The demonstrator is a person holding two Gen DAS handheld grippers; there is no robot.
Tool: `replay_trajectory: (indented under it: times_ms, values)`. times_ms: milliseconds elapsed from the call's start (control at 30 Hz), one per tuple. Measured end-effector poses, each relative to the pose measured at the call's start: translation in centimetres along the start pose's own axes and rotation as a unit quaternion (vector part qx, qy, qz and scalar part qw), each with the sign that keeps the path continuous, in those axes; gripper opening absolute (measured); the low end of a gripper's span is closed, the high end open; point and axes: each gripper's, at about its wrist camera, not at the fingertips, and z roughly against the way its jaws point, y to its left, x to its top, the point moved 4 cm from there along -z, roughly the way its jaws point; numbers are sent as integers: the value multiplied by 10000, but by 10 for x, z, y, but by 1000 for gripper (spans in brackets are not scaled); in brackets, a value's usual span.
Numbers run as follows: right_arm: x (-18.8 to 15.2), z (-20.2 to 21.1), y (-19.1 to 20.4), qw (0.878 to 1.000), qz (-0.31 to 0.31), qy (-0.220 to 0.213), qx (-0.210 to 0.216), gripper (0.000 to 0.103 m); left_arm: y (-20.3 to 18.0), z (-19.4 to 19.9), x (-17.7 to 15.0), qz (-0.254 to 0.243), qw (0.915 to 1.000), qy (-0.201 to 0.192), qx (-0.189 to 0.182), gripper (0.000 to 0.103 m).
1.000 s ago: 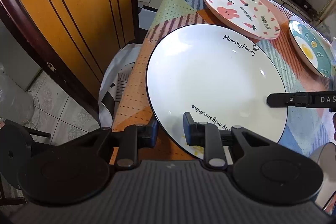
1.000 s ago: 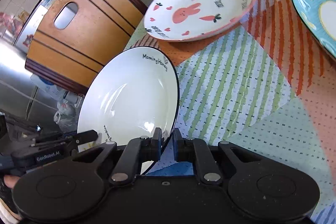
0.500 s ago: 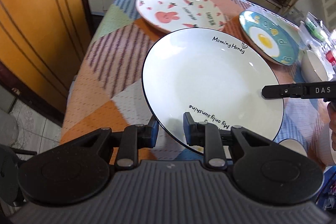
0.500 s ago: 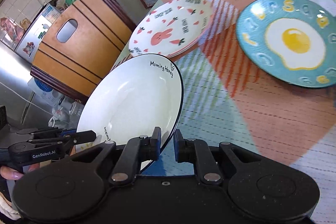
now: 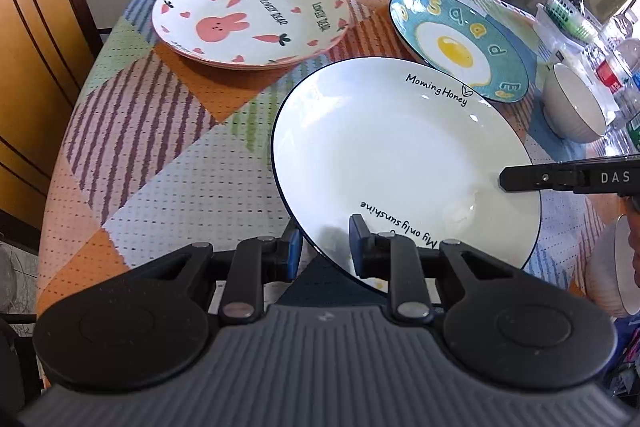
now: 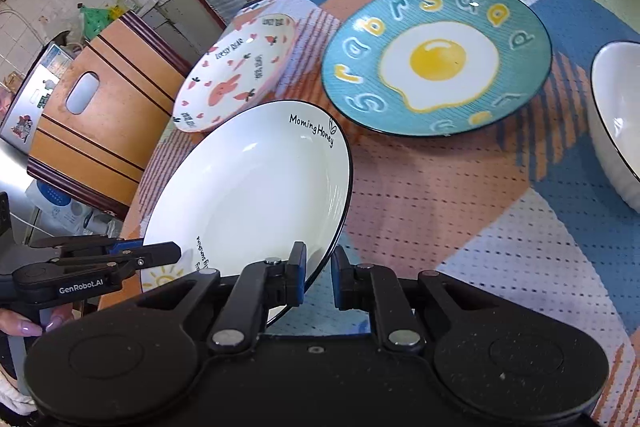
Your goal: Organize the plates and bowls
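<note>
Both grippers hold one white plate [image 5: 400, 155] lettered "Morning Honey", lifted above the table. My left gripper [image 5: 325, 245] is shut on its near rim. My right gripper [image 6: 319, 273] is shut on its right rim; the plate also shows in the right wrist view [image 6: 248, 187]. A pink rabbit plate [image 5: 250, 15] lies at the far left of the table and a blue fried-egg plate [image 5: 460, 43] lies to its right. The egg plate [image 6: 436, 55] lies just beyond the white plate in the right wrist view. A white bowl [image 5: 574, 105] stands at the right.
The table has a patchwork cloth [image 5: 160, 147]. A wooden chair back [image 6: 96, 115] stands off the table's left side. Bottles and bags [image 5: 616, 67] crowd the far right edge. Another white bowl [image 5: 618, 267] sits near the right front.
The white plate, held by both grippers, has moved right and forward over the table, toward the egg plate. Both grips are unchanged.
</note>
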Motion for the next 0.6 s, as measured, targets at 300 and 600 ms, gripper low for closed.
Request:
replay_trajectory:
  times_ms: [300,600]
  values:
    - [-6,-6,-6,9999,115,16,-107,17,-3,-10,-2,-43,9999,99,57,23]
    - [-9,-14,6,9960,566,69,-693,22,-5,-14,-5,14,9993,367,-1,23]
